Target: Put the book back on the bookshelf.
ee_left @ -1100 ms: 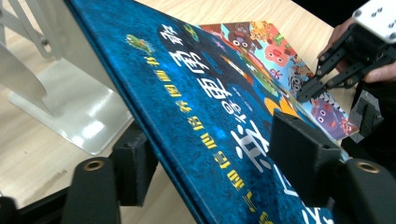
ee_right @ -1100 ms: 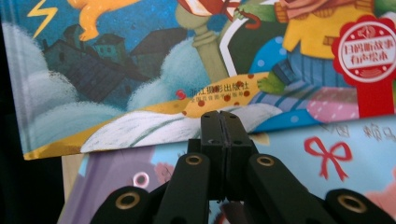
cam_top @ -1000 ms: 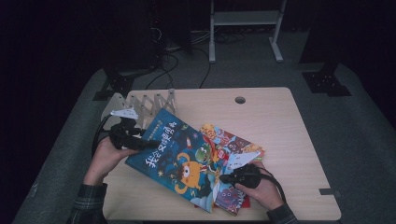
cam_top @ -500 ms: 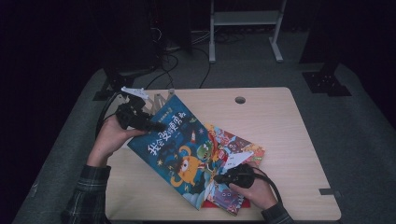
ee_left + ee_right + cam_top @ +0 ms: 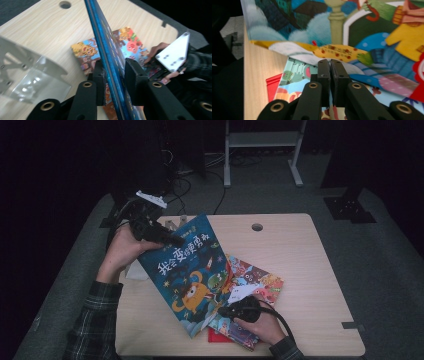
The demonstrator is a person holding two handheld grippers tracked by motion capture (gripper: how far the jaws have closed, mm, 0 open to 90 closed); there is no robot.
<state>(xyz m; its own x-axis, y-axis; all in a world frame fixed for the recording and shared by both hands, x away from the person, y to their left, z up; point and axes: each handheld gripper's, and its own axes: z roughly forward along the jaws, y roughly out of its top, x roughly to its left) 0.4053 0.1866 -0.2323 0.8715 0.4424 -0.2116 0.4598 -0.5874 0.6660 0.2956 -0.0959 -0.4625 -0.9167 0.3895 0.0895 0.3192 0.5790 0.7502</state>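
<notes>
My left gripper had just been closing, and its pads clamped the top edge of the blue picture book, which stood tilted with that edge raised off the table and its lower corner near the front edge. In the left gripper view, the book's spine ran between the jaws. My right gripper had its jaws nearly together, resting on the colourful book that lay flat beneath, with a red book under it.
</notes>
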